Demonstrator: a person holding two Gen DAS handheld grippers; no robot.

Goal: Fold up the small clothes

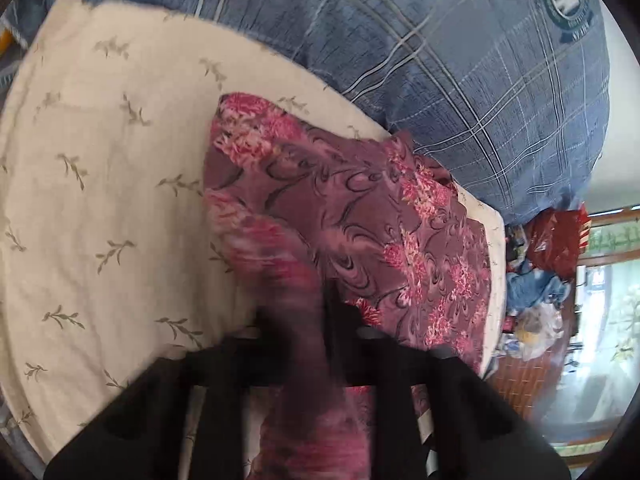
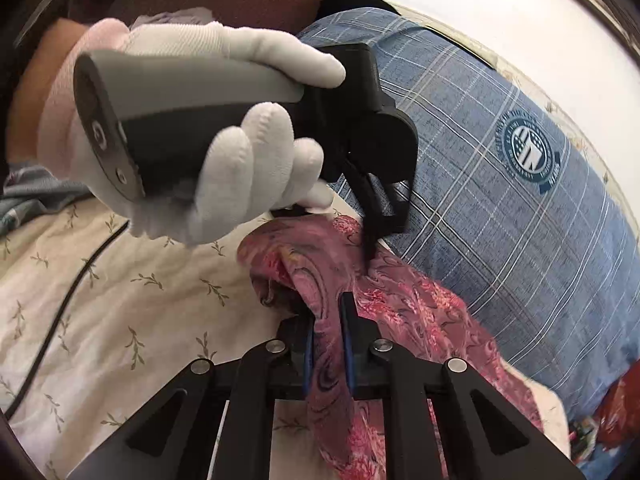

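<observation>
A maroon garment with pink flower print (image 1: 360, 216) lies on a cream sheet with leaf sprigs (image 1: 100, 184). My left gripper (image 1: 300, 304) is shut on a blurred fold of this garment, which hangs between its fingers. My right gripper (image 2: 326, 320) is shut on another edge of the same garment (image 2: 416, 308) and lifts it off the sheet (image 2: 120, 300). In the right wrist view the left gripper (image 2: 370, 248) is held by a white-gloved hand (image 2: 224, 148) and pinches the cloth's far edge just beyond my right fingertips.
A large blue plaid pillow with a round crest (image 1: 500, 80) lies right behind the garment, also in the right wrist view (image 2: 520, 184). A black cable (image 2: 60, 320) runs over the sheet at left. Red and blue clutter (image 1: 548, 264) sits past the bed's edge.
</observation>
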